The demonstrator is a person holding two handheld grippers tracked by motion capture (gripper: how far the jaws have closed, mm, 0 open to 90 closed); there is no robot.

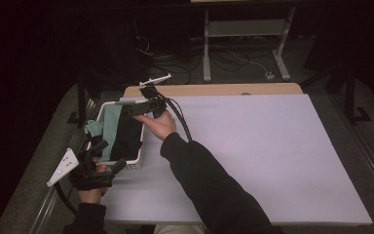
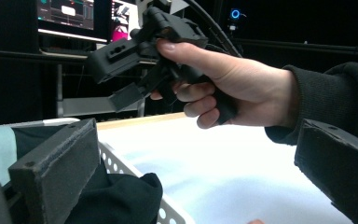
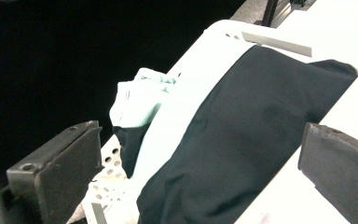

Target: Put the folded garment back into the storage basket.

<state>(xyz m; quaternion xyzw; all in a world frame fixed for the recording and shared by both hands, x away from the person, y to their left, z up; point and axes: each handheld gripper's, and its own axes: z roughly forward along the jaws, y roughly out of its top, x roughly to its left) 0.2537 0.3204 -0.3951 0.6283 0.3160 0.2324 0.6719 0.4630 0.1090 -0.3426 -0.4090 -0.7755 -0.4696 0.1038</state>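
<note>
**Dark room, one lit table**

Room dim; walls lost in black. White mat [image 1: 272, 156] covers most of the table; a wooden edge [image 1: 214, 89] shows at the far side. Grey floor [image 1: 243, 73] beyond, strewn with loose cables [image 1: 175, 61]. A white power strip [image 1: 270, 75] lies near a pale metal stand [image 1: 246, 29] with a low shelf. Dark stand legs [image 1: 350, 97] at far right. In the left gripper view, lit monitors [image 2: 74, 11] glow at back left and a small blue ring light [image 2: 235, 13] sits high up.
</note>
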